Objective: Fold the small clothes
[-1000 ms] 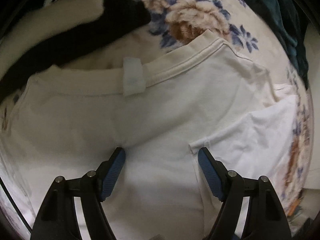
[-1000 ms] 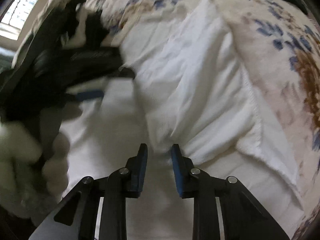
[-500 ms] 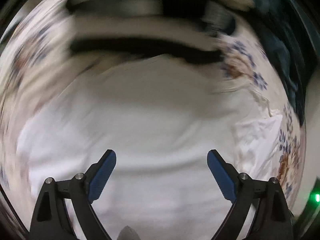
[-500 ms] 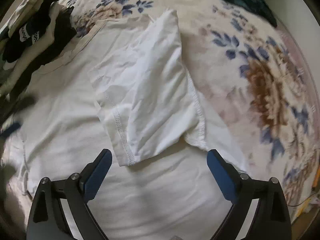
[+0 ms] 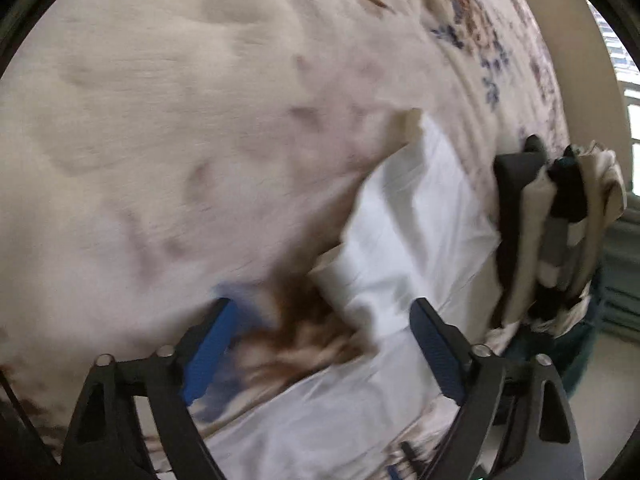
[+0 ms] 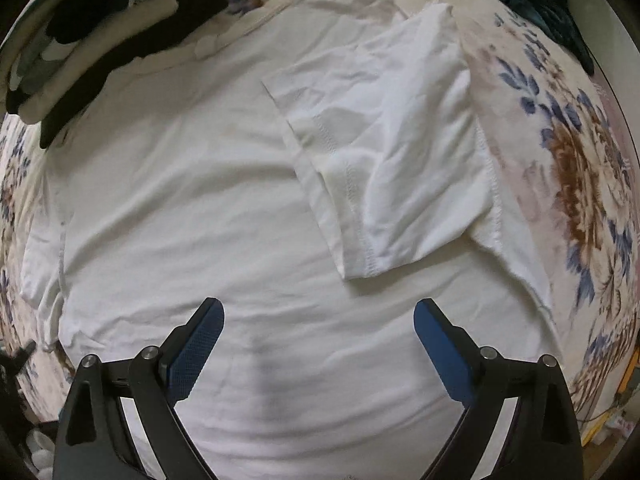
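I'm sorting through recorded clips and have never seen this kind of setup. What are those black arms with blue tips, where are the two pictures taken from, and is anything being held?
No machine works alone here: a person holds a two-finger tool in each hand, and a wide-angle camera on each tool looks forward along its fingers. The black arms with blue pads at the bottom of each picture are those fingers.

One picture comes from the left hand-held gripper; it is blurred. It shows a floral bedspread, part of a white T-shirt and a pile of dark and cream clothes.

The other comes from the right hand-held gripper, looking down on the T-shirt spread flat, with one sleeve folded in over the body.

Both tools stand open above the cloth. The left one's jaws have just been closing a little; nothing is held.
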Action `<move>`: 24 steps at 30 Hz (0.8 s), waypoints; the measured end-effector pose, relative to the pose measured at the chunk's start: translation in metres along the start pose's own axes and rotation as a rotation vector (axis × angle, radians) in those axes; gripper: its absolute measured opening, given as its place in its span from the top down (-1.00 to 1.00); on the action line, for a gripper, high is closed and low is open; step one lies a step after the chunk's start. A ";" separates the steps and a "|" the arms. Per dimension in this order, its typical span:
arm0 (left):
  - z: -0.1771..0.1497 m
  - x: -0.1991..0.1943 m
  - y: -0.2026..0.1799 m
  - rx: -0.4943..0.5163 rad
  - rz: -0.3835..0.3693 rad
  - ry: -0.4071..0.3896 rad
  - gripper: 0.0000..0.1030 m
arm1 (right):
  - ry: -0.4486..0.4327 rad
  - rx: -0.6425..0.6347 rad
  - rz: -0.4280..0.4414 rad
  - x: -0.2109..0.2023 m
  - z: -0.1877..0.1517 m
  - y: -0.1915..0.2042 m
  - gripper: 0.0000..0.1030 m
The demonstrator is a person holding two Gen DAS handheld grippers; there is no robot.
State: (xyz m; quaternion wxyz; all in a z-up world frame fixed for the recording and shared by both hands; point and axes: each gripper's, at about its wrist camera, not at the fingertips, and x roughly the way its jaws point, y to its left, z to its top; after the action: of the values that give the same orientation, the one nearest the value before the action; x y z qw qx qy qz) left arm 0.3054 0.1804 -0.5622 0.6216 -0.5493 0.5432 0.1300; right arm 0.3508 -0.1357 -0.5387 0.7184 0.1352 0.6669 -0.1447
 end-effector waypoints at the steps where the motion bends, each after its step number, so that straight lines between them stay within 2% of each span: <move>1: 0.002 0.008 -0.007 0.014 0.009 -0.008 -0.33 | 0.002 0.009 -0.004 0.002 0.000 0.000 -0.89; 3: 0.000 0.020 -0.016 0.044 0.016 -0.026 0.46 | 0.000 0.021 -0.016 0.004 0.001 0.000 -0.89; 4: 0.000 0.022 -0.021 0.063 0.018 -0.041 0.67 | 0.002 0.032 -0.021 0.006 0.002 -0.001 -0.89; 5: 0.002 0.024 -0.028 0.084 0.030 -0.060 0.79 | 0.004 0.041 -0.025 0.007 0.002 -0.002 -0.89; 7: 0.002 0.020 -0.043 0.138 0.032 -0.122 0.89 | 0.003 0.060 -0.037 0.009 0.004 -0.006 -0.89; 10: -0.004 0.003 -0.067 0.278 0.037 -0.199 0.90 | -0.003 0.079 -0.044 0.011 0.008 -0.013 -0.89; 12: -0.022 -0.002 -0.100 0.444 0.024 -0.238 0.90 | -0.006 0.094 -0.046 0.011 0.012 -0.020 -0.89; 14: -0.047 0.001 -0.129 0.606 0.015 -0.237 0.90 | -0.005 0.111 -0.044 0.010 0.017 -0.038 -0.89; 17: -0.096 0.025 -0.161 0.804 -0.007 -0.139 0.90 | -0.002 0.136 -0.043 0.012 0.016 -0.058 -0.89; 19: -0.133 0.050 -0.169 0.920 0.006 -0.035 0.89 | 0.004 0.151 -0.047 0.017 0.019 -0.078 -0.89; 22: -0.161 0.077 -0.166 0.963 0.055 0.153 0.83 | 0.013 0.171 -0.044 0.020 0.013 -0.097 -0.89; 23: -0.164 0.081 -0.162 0.960 0.065 0.206 0.64 | 0.013 0.176 -0.043 0.019 0.012 -0.103 -0.89; 24: -0.164 0.079 -0.156 0.952 0.071 0.234 0.24 | 0.015 0.181 -0.039 0.018 0.011 -0.109 -0.89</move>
State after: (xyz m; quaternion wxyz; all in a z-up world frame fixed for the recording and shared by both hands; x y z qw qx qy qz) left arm 0.3657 -0.0456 -0.5105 0.7336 -0.1963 0.6269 -0.1742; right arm 0.3199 -0.2406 -0.5564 0.6954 0.1875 0.6588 -0.2174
